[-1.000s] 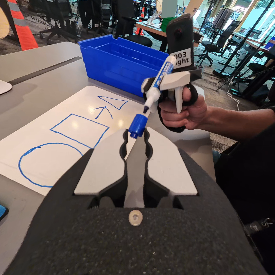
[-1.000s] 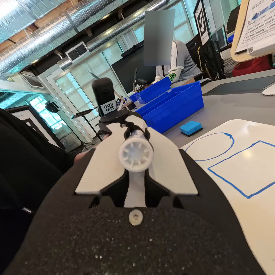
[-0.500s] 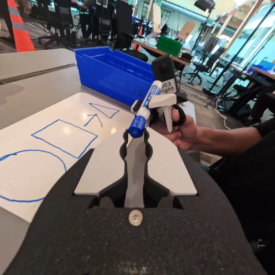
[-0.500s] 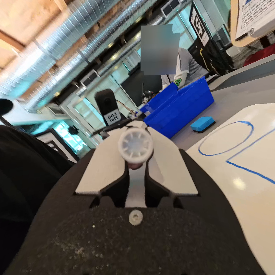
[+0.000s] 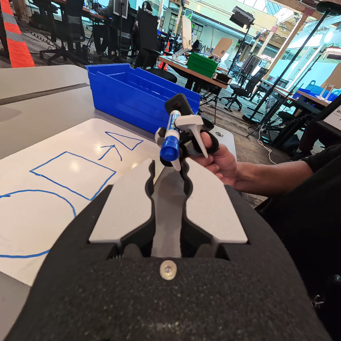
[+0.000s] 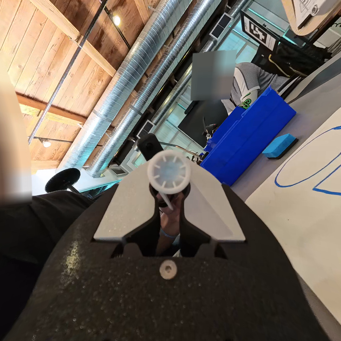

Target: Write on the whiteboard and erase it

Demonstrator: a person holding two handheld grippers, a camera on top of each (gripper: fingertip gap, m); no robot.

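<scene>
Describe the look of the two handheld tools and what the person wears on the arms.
Each tool has two pale grey fingers with wavy black inner pads on a black, speckled foam-like body with a silver screw: left tool, right tool. From outside, the right one carries a black camera block with a white label, a white trigger and a black finger loop. The sleeve is black.

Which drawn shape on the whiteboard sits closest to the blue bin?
The triangle, at the whiteboard end next to the blue bin. The square and circle lie farther away.

Bright, even indoor light; ceiling glare on the whiteboard [image 5: 73,166]; wide-angle warping; blurred near edges.
</scene>
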